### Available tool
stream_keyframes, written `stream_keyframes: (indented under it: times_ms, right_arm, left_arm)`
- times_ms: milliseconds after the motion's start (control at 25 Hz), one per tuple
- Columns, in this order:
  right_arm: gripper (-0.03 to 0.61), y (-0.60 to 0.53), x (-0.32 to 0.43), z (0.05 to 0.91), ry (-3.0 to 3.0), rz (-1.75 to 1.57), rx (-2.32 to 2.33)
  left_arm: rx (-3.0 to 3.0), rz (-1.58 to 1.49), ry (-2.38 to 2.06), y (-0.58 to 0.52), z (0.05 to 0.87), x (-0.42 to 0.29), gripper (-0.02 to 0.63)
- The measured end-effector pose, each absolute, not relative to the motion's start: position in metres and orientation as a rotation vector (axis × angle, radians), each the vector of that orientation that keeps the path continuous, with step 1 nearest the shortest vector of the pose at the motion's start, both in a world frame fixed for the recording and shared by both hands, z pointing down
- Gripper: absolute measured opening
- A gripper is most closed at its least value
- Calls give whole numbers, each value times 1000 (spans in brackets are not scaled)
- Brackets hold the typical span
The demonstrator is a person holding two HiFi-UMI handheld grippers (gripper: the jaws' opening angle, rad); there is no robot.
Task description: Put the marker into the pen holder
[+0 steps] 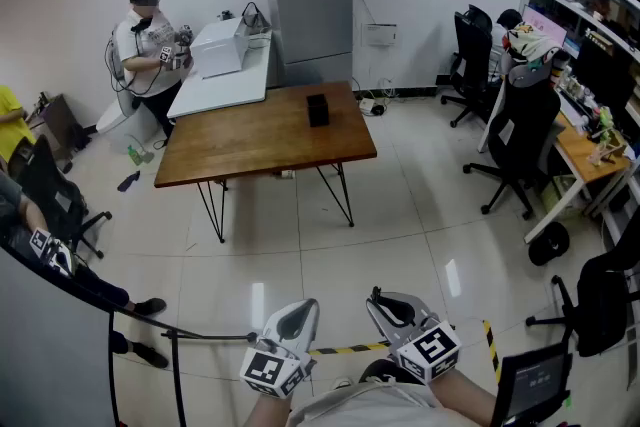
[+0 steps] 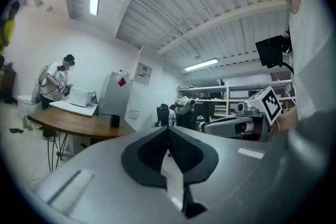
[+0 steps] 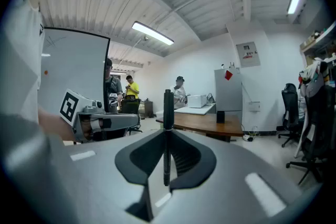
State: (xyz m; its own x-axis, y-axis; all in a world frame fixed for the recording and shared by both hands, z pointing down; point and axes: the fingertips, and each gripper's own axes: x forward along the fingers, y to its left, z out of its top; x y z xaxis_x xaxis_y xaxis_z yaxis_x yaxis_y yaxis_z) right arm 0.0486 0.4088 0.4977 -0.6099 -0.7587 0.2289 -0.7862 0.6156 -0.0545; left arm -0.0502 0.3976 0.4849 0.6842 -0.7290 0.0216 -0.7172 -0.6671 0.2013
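The black pen holder [image 1: 318, 109] stands on the far half of the wooden table [image 1: 250, 150], well ahead of me across the tiled floor. Both grippers are held close to my body at the bottom of the head view. My right gripper [image 1: 378, 298] is shut on a black marker [image 3: 167, 113], which stands upright between its pads, its cap end poking out past the jaws. The left gripper [image 1: 308, 305] is shut with nothing in it; its pads meet at the tips [image 2: 168, 128]. The pen holder [image 3: 220, 117] shows small and distant in the right gripper view.
A white table [image 1: 225, 80] with a white box adjoins the wooden one, and a person [image 1: 145, 40] stands beside it. A grey cabinet [image 1: 310, 10] is behind. Office chairs [image 1: 520, 130] and a desk line the right side. Seated people are at the left.
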Motion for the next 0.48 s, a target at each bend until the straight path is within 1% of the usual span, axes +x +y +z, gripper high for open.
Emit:
stream_keyframes:
  times_ms: [240,480]
  right_arm:
    - [37,378,49,505,-2645,231,1290]
    - [37,314,54,514,-2670,246,1265]
  left_arm:
    - [2702,-99,-1179,366,494,-54,17]
    - [2700,-92,-1201,308,502,-46,16]
